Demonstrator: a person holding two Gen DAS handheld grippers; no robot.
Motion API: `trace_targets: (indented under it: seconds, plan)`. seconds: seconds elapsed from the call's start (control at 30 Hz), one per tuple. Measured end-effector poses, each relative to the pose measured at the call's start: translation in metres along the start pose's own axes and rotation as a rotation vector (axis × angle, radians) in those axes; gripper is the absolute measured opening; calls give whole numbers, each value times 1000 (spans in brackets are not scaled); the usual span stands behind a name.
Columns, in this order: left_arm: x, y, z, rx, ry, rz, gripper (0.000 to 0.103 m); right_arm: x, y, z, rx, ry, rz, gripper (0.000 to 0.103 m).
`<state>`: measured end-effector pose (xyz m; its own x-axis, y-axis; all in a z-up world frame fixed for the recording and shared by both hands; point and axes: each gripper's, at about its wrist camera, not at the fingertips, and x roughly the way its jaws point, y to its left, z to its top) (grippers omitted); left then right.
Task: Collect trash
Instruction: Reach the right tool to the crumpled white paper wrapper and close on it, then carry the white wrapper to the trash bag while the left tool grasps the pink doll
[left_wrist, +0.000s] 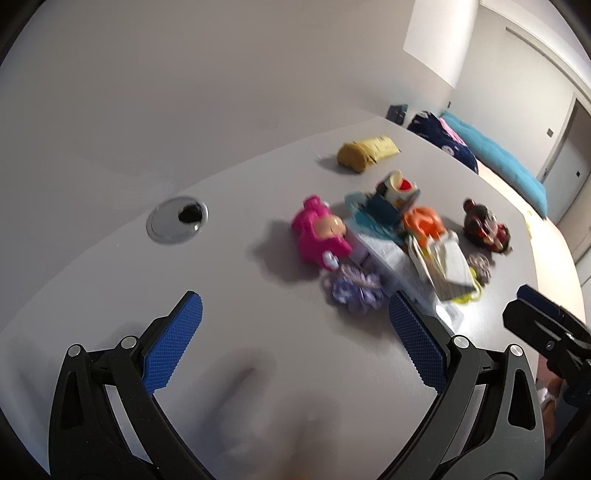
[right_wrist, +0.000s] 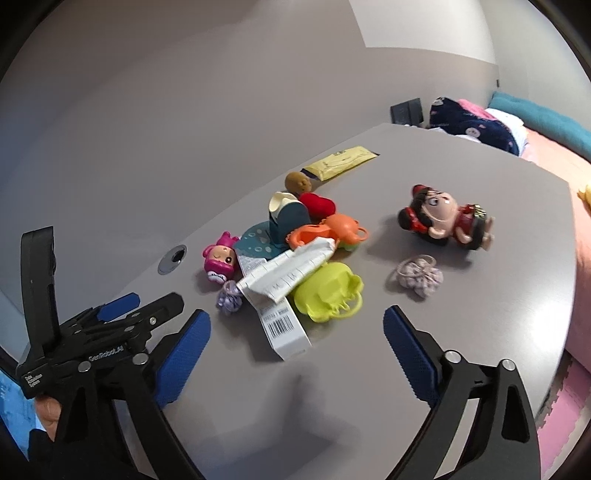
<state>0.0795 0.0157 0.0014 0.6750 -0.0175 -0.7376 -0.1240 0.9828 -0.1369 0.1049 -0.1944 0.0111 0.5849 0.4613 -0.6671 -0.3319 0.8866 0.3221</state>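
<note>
A crumpled white paper wrapper (right_wrist: 291, 273) lies on the toy pile on the grey table (right_wrist: 480, 314). A white box with a barcode (right_wrist: 282, 328) lies under it, nearest my right gripper (right_wrist: 295, 332). A yellow packet (right_wrist: 341, 161) lies at the far edge. My right gripper is open and empty, just short of the box. My left gripper (left_wrist: 295, 317) is open and empty, above bare table left of the pile; it also shows in the right wrist view (right_wrist: 140, 306). The wrapper (left_wrist: 447, 266) and yellow packet (left_wrist: 369, 153) appear blurred in the left wrist view.
Toys surround the trash: a pink doll (right_wrist: 221, 258), an orange toy (right_wrist: 328, 230), a lime-green toy (right_wrist: 328, 291), a red-dressed doll (right_wrist: 443, 218), two purple scrunchies (right_wrist: 419, 275). A cable grommet (right_wrist: 173, 258) sits at the left. A bed (right_wrist: 535, 122) lies beyond the table.
</note>
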Motion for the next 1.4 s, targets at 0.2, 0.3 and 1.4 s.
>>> trace_targets:
  seconds: [0.2,0.3,1.4]
  plan:
    - [13,8,16,-23,-2,16,97,26,-1,15,61,54,65,69]
    - [19,11,21,-23,-1,24,97,40,-2,18,88,85,76,62]
    - [83,17,43,-90,52,-15,45,42,-31,48,144,42,122,8]
